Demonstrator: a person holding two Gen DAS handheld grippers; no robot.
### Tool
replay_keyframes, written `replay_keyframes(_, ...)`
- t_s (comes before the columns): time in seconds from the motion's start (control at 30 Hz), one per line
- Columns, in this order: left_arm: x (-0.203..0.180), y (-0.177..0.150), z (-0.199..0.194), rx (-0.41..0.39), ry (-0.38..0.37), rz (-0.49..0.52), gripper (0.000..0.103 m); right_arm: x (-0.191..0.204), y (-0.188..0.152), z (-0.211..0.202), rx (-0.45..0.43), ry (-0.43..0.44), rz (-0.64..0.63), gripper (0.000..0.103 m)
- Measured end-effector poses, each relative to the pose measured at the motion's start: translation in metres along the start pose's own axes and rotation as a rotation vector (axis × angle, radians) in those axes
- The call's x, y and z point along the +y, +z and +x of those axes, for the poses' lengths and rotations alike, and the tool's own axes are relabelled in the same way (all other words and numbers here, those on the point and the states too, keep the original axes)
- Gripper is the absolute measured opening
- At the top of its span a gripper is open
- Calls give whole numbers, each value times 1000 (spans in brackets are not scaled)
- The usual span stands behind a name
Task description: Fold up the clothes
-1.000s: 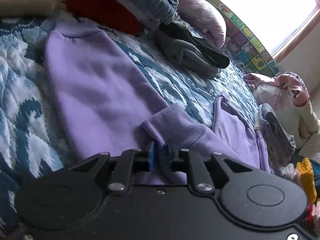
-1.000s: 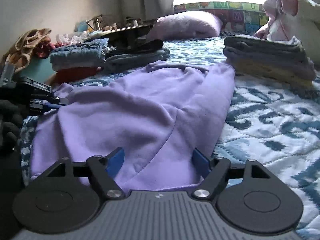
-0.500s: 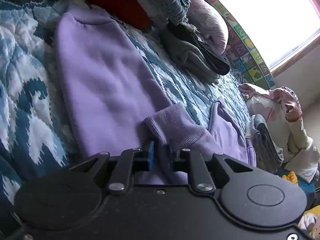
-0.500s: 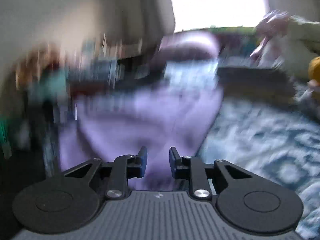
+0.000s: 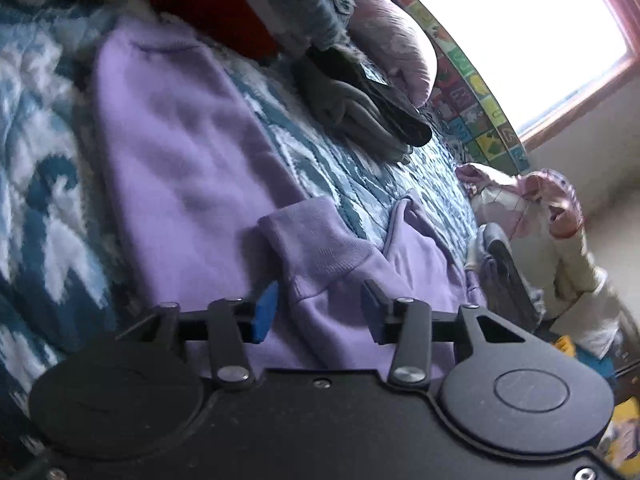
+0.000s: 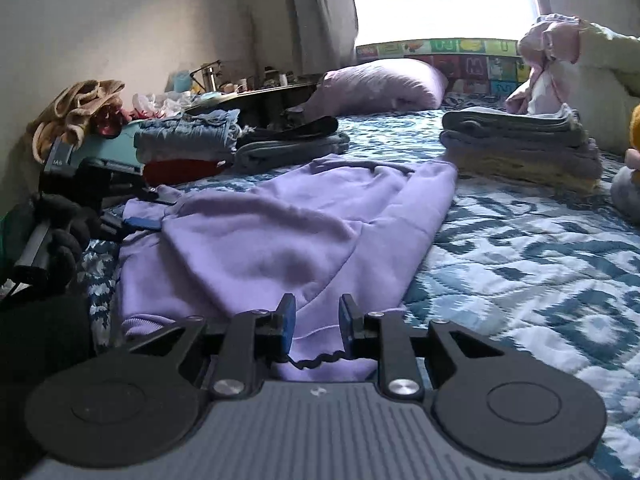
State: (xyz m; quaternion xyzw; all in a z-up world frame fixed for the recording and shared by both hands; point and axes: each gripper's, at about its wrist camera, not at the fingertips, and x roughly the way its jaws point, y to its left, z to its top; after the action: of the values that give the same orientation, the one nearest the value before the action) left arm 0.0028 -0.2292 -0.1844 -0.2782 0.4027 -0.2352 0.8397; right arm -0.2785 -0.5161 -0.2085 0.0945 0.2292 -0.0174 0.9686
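A blue-and-white patterned quilt (image 6: pixel 540 264) carries a lilac sweatshirt (image 6: pixel 288 224) spread along its middle, folded stacks at its far edges. The left gripper (image 5: pixel 316 312) stands open around the ribbed cuff (image 5: pixel 316 240), jaws closing, pads clear of it. The right gripper (image 6: pixel 316 322) pinches the sweatshirt's near hem

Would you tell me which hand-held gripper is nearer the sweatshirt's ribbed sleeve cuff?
Left. The left hand-held gripper sits just behind the cuff; the right hand-held gripper is at the sweatshirt hem.
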Motion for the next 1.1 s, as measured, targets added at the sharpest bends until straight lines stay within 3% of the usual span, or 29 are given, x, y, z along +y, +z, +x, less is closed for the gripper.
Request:
replay_keyframes(0.07,-5,0,1,-10,0,31,6,3,0,5,1,12,-5,26)
replay_keyframes(0.23,-34,3,-21,-79,-37,107,5,8,4,10,-15,46,-3,26)
replay_keyframes(0.4,-92,15,-34,-131,-122,190,5,7,5,12,-7,101,8,38)
replay_keyframes(0.47,-119,17,-29,-133,-153,234,5,11,5,8,-9,133,-10,52)
replay_keyframes(0.57,-158,17,-13,-121,-200,282,5,16,3,3,-9,131,-45,62)
replay_keyframes(0.83,-240,-5,62,-64,-245,388,5,14,-1,-3,-22,127,-58,49)
replay_keyframes(1.03,-271,-23,115,-13,-219,430,5,20,-10,4,46,152,-80,45)
replay_keyframes(1.1,-277,-28,129,0,-207,439,5,16,-10,6,55,169,-35,45)
